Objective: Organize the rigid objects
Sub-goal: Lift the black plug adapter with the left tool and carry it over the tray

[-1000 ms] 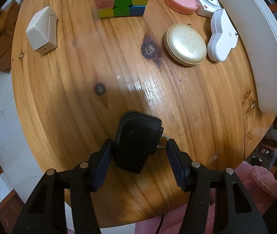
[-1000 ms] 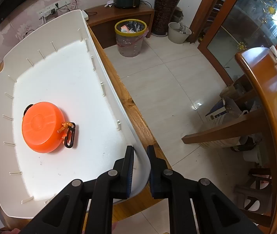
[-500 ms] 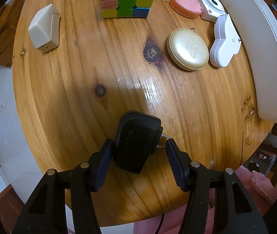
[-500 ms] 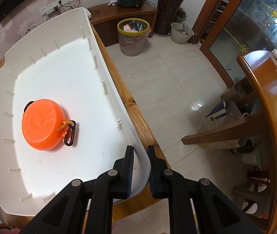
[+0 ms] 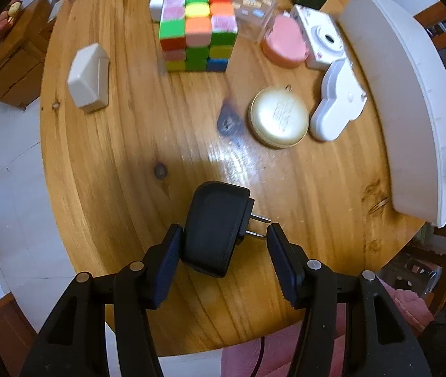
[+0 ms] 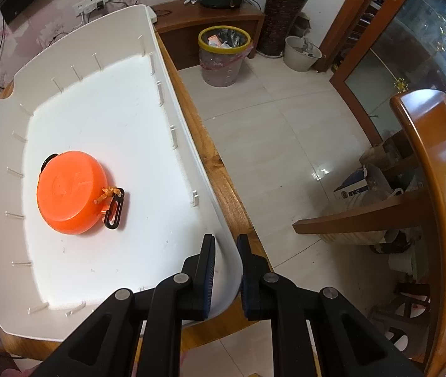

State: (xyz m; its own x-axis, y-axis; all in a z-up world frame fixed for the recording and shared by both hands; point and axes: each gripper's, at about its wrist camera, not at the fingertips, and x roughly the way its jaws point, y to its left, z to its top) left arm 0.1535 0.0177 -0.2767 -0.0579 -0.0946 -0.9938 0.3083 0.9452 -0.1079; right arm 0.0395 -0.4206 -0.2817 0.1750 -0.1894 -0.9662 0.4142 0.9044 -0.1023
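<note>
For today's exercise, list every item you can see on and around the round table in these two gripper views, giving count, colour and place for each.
Black plug adapter: 1, black, between the left gripper's fingers, prongs toward the right finger.
Colourful puzzle cube: 1, multicoloured, far side of the wooden table.
Beige angular box: 1, far left.
Gold round tin: 1, centre right.
White heart-shaped case: 1, beside the tin.
Pink round case: 1, behind the tin.
White toy camera: 1, beside the pink case.
White plastic bin: 1, table's right edge.
Orange round tape measure: 1, inside the bin.
Left gripper: black, clamping the adapter.
Right gripper: black, clamped on the bin's wall.
</note>
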